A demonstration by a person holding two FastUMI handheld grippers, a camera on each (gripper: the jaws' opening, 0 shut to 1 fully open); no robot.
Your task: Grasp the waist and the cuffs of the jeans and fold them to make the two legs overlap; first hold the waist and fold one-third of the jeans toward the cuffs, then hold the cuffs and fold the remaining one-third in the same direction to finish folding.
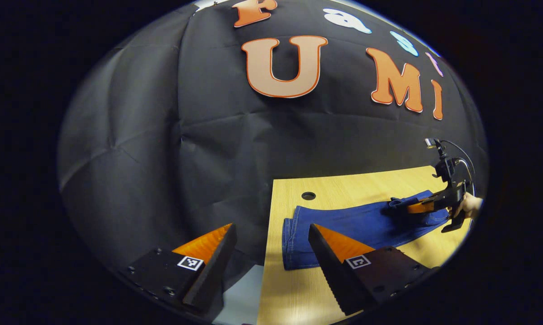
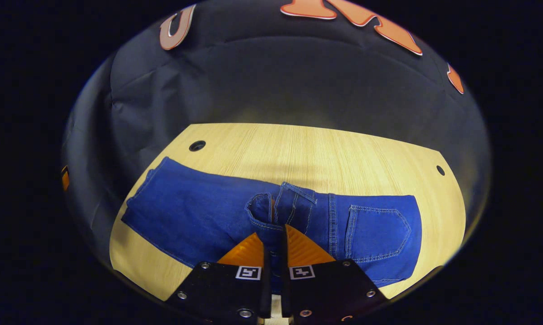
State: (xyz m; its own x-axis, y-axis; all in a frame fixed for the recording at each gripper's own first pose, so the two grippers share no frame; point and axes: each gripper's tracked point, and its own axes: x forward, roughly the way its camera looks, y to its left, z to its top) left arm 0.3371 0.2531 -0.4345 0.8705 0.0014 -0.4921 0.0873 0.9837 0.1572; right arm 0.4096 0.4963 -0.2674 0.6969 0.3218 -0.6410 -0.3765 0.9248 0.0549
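Jeans (image 2: 195, 212) laid across table (image 2: 325, 153), mid-frame in right gripper view. Waist fold is pinched by right gripper (image 2: 273, 237), jaws nearly closed. Left gripper (image 1: 271, 243) held wide open, empty, near cuffs lower centre. Risk: thin pinch slips, fold goes uneven.

A light wooden desk (image 2: 325, 149) stands against the black cloth wall (image 1: 163, 135). Round holes (image 2: 197, 146) sit near its far corners. Pale floor (image 1: 240, 293) shows beside its edge.
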